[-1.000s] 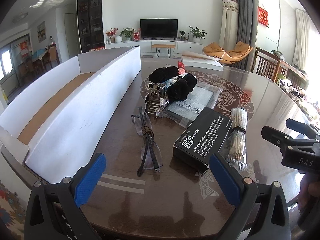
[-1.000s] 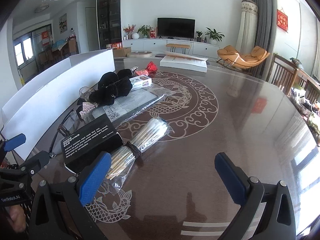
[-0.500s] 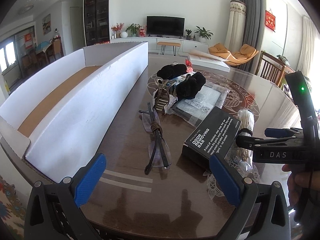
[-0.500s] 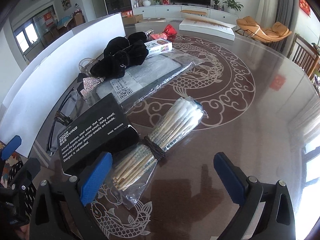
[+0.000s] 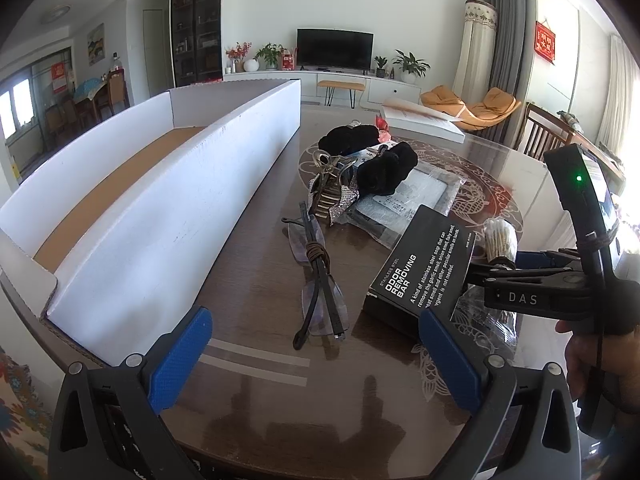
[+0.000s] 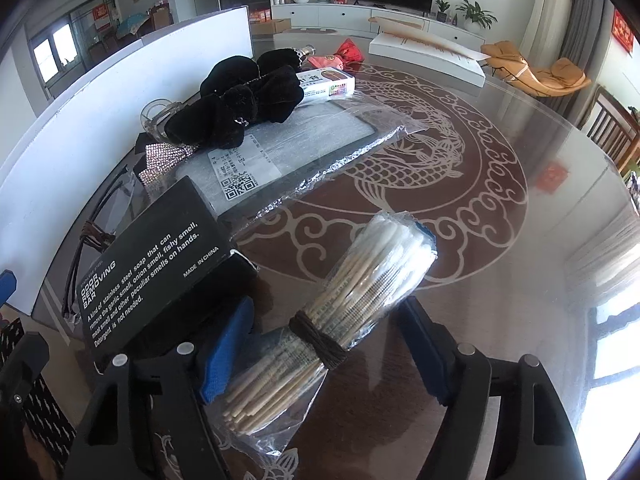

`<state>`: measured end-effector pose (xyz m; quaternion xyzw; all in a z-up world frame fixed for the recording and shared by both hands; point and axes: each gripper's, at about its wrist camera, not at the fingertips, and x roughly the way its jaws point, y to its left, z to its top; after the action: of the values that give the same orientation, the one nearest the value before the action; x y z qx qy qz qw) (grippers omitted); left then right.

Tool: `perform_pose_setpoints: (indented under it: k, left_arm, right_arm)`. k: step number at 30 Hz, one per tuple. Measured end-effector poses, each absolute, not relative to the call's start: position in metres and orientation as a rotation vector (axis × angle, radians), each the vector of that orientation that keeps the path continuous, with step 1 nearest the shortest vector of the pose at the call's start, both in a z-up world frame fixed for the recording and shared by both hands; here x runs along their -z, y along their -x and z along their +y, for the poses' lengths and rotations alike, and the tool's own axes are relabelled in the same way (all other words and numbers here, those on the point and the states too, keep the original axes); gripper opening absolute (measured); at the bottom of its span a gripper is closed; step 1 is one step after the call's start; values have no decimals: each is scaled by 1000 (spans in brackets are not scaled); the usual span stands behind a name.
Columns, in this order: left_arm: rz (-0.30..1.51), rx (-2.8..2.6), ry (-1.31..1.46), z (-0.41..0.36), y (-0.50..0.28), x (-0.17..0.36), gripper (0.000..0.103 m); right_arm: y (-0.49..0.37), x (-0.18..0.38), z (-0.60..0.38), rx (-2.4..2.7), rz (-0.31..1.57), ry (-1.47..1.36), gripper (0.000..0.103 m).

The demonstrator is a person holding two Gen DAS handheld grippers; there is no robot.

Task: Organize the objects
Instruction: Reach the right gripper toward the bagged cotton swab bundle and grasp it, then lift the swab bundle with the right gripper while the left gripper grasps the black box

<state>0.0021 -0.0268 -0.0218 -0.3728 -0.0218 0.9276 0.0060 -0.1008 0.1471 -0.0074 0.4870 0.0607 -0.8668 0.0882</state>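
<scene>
The right gripper [image 6: 320, 344], marked "DAS" on its side, is closing around the swabs [image 6: 360, 300], a bagged bundle lying on the table [image 6: 520, 280]; its pads are not yet pressing. Just beside lies a black box [image 6: 152, 272] reading "ODOR REMOVING BAR" and "MADE IN CHINA". The left gripper [image 5: 316, 364] hangs wide apart and empty near the glasses [image 5: 318, 276] and white tray [image 5: 160, 220].

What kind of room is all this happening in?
Most likely a home living and dining room. A television stands on a low white cabinet with houseplants, an orange lounge chair sits nearby, and the clutter lies on a round dining table.
</scene>
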Motion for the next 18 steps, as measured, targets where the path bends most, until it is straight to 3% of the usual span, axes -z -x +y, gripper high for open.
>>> perform_pose_setpoints:
  k: [3,6,16,18]
  left_arm:
    - [-70,-2899,1178,-27,-1,23,103]
    - [-60,-2896,1191,-25,0,26,103]
    - [-39,-2860,1216,-20,2,29,103]
    - [-34,-2850,1230,-19,3,30,103]
  right_arm:
    - [98,5,157,2618,164,-1439,48]
    - [95,4,178,2659,132,-1442,40]
    - [81,3,254,2809,80,-1464,40]
    - [79,4,257,2821,87,-1445,48]
